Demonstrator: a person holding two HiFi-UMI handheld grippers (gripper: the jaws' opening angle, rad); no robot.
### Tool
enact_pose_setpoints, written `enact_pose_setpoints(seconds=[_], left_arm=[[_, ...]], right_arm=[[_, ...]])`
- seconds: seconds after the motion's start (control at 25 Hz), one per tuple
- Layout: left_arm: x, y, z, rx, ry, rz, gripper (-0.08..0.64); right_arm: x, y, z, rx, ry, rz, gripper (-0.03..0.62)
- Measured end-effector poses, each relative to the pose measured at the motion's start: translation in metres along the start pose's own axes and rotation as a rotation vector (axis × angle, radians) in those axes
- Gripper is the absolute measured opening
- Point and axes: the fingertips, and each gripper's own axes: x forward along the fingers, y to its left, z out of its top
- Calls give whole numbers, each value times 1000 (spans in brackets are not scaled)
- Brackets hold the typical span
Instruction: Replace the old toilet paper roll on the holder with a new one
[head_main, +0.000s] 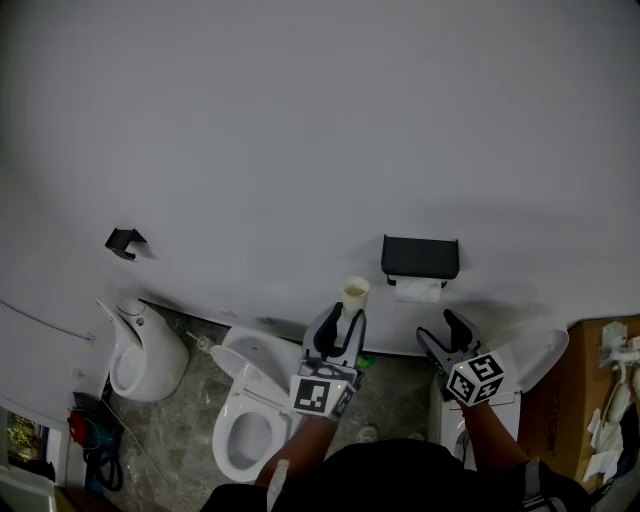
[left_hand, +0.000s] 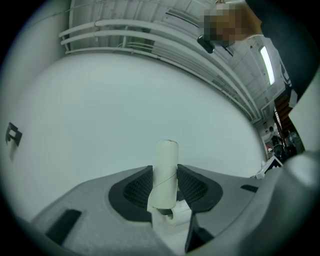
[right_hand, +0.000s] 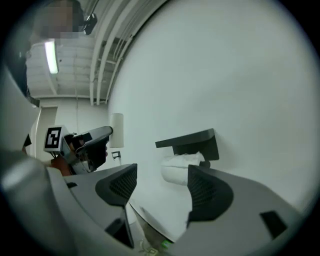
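White bathroom wall: black holder (head_main: 420, 257), its paper roll (head_main: 418, 291) lying level, sits just ahead of the wide, empty right gripper (head_main: 437, 327); left gripper (head_main: 345, 318), farther off, clamps an upright cardboard tube (head_main: 354, 294).

Plenty of bare wall (head_main: 300, 120) up top, with only a small black bracket (head_main: 124, 241) far left. The black holder (head_main: 420, 257) juts out, its cover shutting off the paper roll (head_main: 418, 291) from above. From below it's open: the right claw (head_main: 442, 335), jaws wide and empty, has a clear gap up to it. The left claw (head_main: 343, 322) and its cardboard tube (head_main: 354, 294) crowd the left side (near, not touching). Down low, the toilet (head_main: 250, 420) hems things in.
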Motion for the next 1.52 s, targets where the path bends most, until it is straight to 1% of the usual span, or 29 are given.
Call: enact_pose_setpoints(seconds=[0.08, 0.12, 0.16, 0.2, 0.44, 0.6, 0.68, 0.8, 0.88, 1.0, 1.2, 1.36, 1.52], left_arm=[[1, -2, 1, 3, -2, -7, 152], [1, -3, 1, 5, -3, -10, 152], [1, -4, 1, 6, -4, -13, 152], [1, -5, 1, 6, -4, -16, 152], [0, -10, -2, -14, 0, -24, 152], [1, -13, -1, -20, -1, -35, 152], [1, -16, -2, -19, 0, -41, 152], [1, -18, -3, -10, 0, -51, 152], [1, -20, -3, -6, 0, -58, 152], [1, -25, -4, -19, 3, -64, 152], [0, -28, -5, -27, 10, -66, 152], [0, -30, -4, -30, 10, -69, 152], [0, -30, -6, -30, 16, -67, 152]], right_arm=[[-7, 5, 8, -111, 5, -21, 301], [-11, 7, 12, -174, 5, -37, 259], [-15, 9, 16, -232, 5, -51, 231], [-18, 11, 20, -276, 4, -61, 218], [-32, 19, 41, -392, -18, -96, 137], [-39, 28, 54, -518, -25, -124, 44], [-42, 31, 60, -537, -39, -130, 14], [-45, 33, 66, -562, -57, -147, 5], [-45, 33, 68, -590, -59, -161, 3], [-46, 33, 68, -602, -55, -168, 2], [-48, 31, 73, -586, -67, -191, 2], [-51, 30, 72, -670, -27, -210, 2], [-49, 30, 73, -670, -36, -218, 2]])
